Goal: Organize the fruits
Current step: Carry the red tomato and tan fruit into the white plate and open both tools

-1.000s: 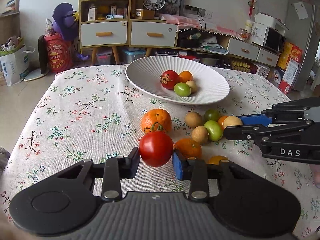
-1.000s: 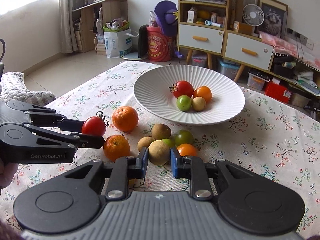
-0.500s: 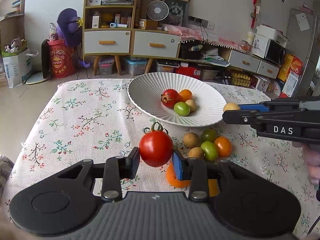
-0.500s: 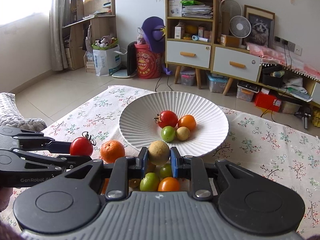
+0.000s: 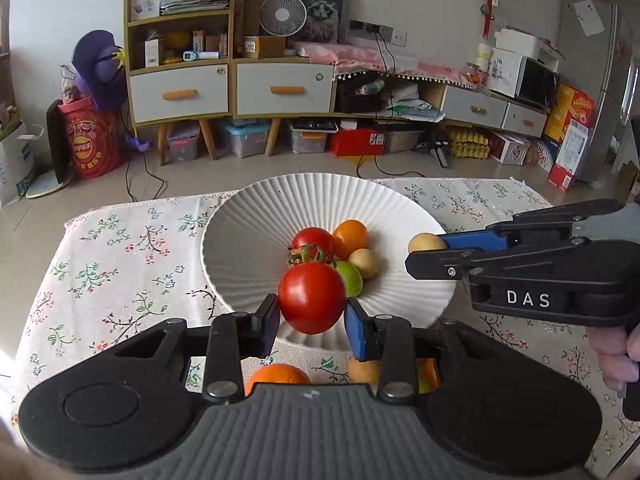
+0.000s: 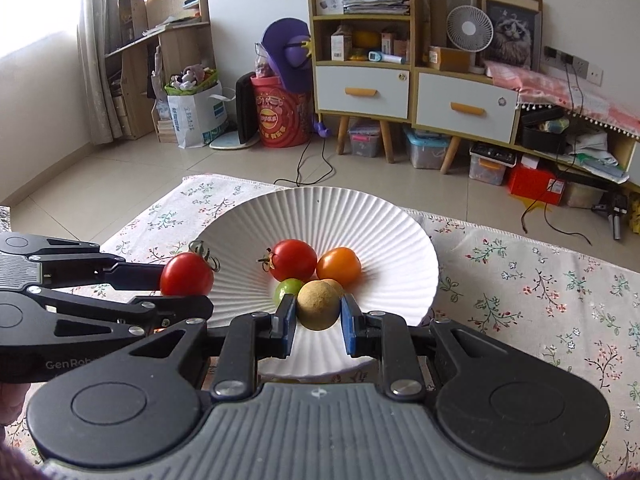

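Four fruits (image 6: 312,268) are occupying the middle of the white plate (image 6: 372,220); its ribbed far half is lying bare. Loose fruits (image 5: 276,374) are obstructing the desk (image 5: 120,256) just before the near rim.

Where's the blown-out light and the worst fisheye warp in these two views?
Right wrist view: window at upper left is blown out, cabinet leans. Left wrist view: evenly lit, no glare; fridge at right edge bows hard; tomato sharp.
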{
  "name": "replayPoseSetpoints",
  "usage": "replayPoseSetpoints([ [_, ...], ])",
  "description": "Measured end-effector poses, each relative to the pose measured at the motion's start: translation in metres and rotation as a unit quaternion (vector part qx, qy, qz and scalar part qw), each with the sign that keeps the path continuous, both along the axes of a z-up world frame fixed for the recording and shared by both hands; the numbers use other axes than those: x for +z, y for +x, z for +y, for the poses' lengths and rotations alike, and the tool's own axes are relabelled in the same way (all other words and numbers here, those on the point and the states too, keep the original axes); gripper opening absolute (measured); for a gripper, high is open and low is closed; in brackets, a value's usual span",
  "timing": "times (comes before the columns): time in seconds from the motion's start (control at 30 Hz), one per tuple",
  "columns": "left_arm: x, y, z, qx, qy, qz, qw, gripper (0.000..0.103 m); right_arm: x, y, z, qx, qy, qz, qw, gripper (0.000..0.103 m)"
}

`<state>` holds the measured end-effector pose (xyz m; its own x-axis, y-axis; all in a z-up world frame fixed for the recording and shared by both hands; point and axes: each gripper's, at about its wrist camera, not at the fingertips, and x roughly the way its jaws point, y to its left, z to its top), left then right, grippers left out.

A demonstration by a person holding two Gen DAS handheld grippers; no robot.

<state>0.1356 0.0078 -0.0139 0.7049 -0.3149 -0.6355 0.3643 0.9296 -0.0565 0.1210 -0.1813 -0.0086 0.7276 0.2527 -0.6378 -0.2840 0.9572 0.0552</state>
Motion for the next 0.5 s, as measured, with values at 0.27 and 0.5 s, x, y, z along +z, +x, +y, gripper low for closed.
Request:
replayPoseSetpoints([
  [0.27, -0.012, 0.016, -0.01, -0.006, 0.011, 0.017, 0.9998, 0.031, -0.008, 0.01, -0.008, -0.004, -0.003, 0.022, 1.0, 0.021],
  [0.5, -0.016, 0.025, -0.021, -0.003, 0.009, 0.017, 0.9998, 0.031, -0.012, 0.007, -0.009, -0.008, -0.008, 0.027, 1.0, 0.021],
])
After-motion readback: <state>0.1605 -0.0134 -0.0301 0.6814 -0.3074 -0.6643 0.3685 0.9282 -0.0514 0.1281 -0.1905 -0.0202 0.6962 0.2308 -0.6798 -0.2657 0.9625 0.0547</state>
